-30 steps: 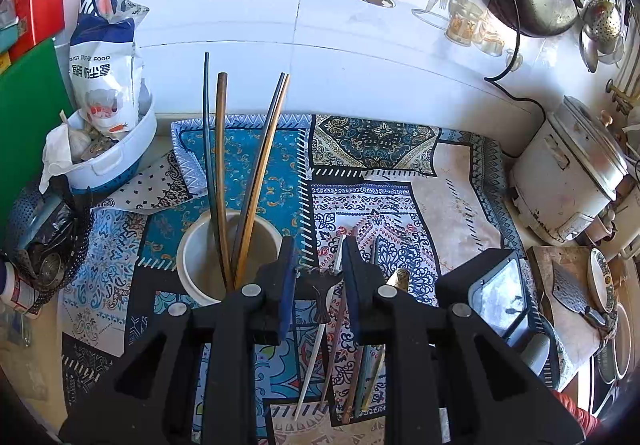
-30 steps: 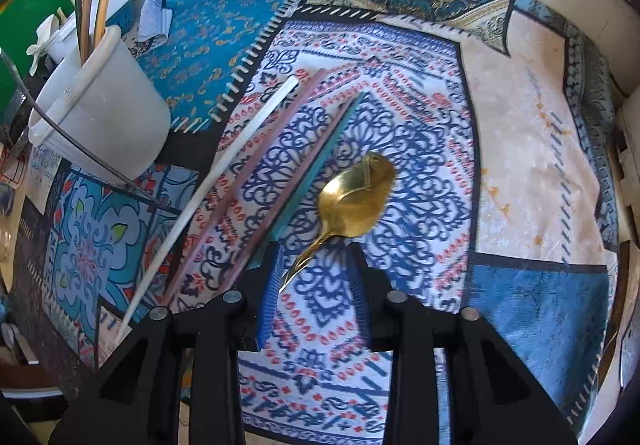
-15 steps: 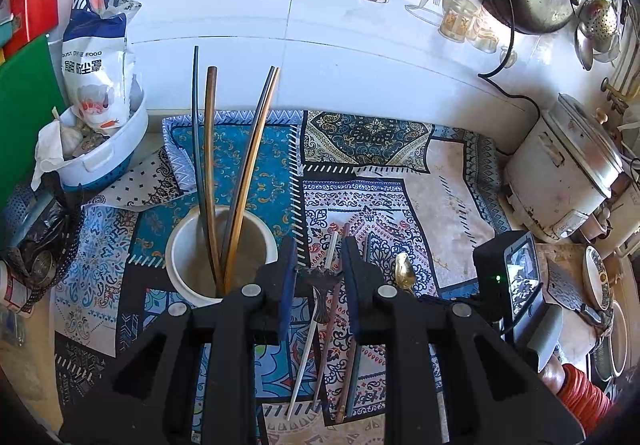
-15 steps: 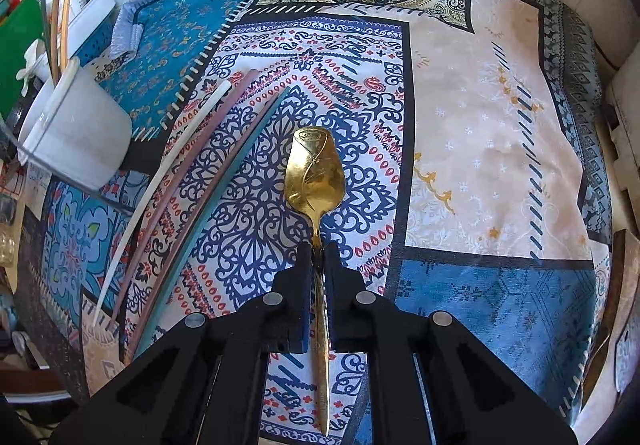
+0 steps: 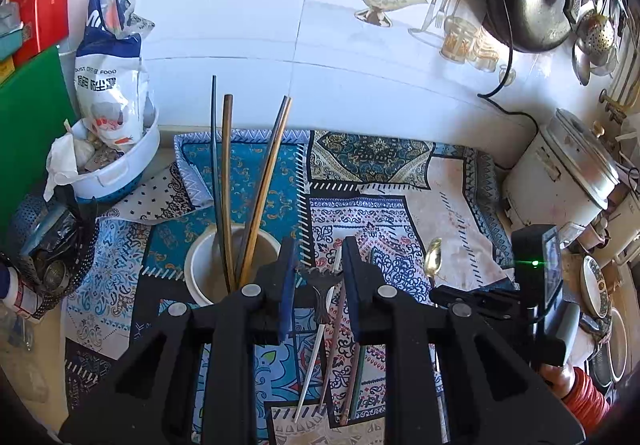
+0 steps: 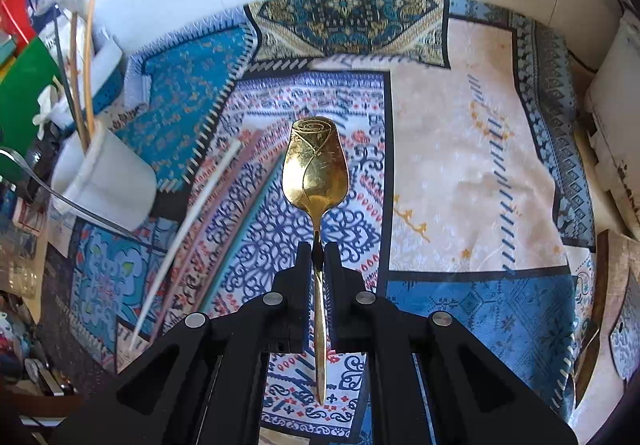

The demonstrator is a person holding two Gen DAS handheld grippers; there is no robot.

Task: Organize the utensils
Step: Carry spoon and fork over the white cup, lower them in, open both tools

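Gold spoon [image 6: 315,169] is pinched by its thin handle in your right gripper [image 6: 317,245], above the cloth [image 6: 460,149]. It may pivot or slip. Left gripper [image 5: 318,277] clamps a dark fork [image 5: 321,285]; avoid striking the cup [image 6: 105,181].

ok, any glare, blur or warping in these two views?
Right wrist: gold spoon sharp, bright sheen on its bowl; cloth edges bend under the fisheye. Left wrist: sunlit wall washed out, dark vignette in the corners, no motion blur.
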